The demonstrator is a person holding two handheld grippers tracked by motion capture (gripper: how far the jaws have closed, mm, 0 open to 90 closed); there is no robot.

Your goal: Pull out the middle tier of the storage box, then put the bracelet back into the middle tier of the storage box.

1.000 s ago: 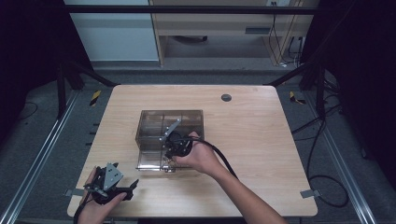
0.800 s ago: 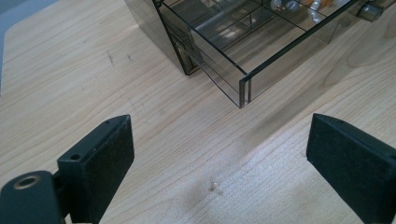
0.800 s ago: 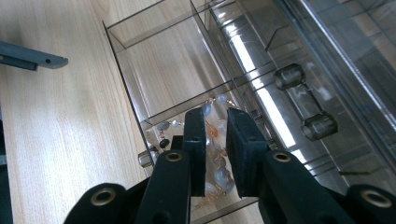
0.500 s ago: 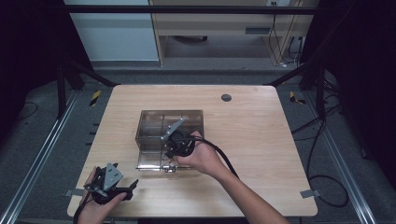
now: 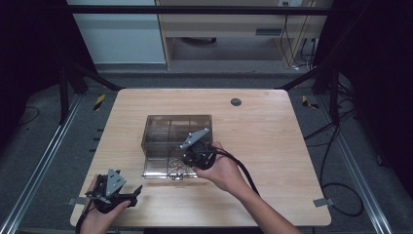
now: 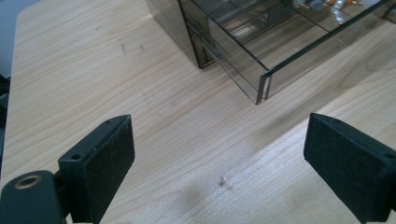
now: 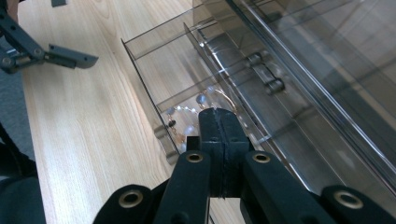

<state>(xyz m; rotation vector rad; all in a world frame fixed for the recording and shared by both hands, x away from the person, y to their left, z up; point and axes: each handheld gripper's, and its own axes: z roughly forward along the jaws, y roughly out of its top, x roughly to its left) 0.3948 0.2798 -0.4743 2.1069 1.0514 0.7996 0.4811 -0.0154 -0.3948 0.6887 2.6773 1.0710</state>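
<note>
High view: the right tool (image 5: 191, 146), held in the person's right hand (image 5: 221, 168), is poised over the near right part of a smoke-tinted clear plastic compartment box (image 5: 165, 127) at the middle of the light wooden worktop (image 5: 272, 136). The forearm enters from the bottom edge and angles up and left; the grey plate on the tool tilts upward. Right gripper view: its two black jaws have just been closing and now meet pad to pad with nothing between them, above a pulled-out clear drawer (image 7: 154, 70) whose near compartment holds a beaded bracelet with pale round beads (image 7: 196, 109). The left tool (image 5: 130, 191) rests in the left hand (image 5: 100, 214) at the near left corner of the worktop, well apart from the box. Left gripper view: its jaws stand wide apart over bare wood, empty, facing a corner of the box (image 6: 261, 86).
</note>
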